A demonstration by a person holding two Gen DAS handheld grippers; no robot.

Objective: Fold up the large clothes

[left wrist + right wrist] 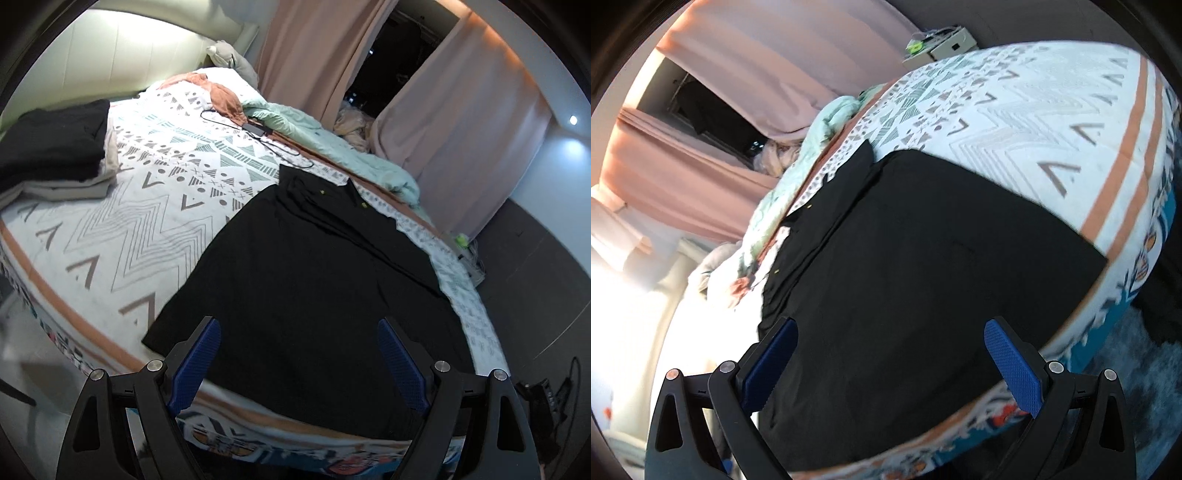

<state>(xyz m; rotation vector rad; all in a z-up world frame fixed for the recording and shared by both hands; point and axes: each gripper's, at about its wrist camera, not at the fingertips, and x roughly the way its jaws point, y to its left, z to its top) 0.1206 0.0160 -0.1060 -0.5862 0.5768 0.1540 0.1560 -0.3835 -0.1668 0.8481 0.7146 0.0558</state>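
Note:
A large black garment (314, 273) lies spread flat on the patterned bedspread (147, 221), its near hem reaching the bed's front edge. In the left wrist view my left gripper (299, 328) hovers over that near hem, open, with nothing between its blue pads (400, 365). The right wrist view is tilted and shows the same black garment (923, 277) across the bed. My right gripper (892, 328) is open above the garment's near part, blue pads (1015, 369) wide apart and holding nothing. Folded layers with small yellow marks lie at the garment's far end (332, 199).
A stack of folded dark and grey clothes (55, 147) sits at the bed's far left. A black cable with a charger (258, 131), an orange cloth (221, 96) and a mint duvet (332, 147) lie further back. Pink curtains (443, 129) hang behind. A small bedside unit (945, 46) stands beyond the bed.

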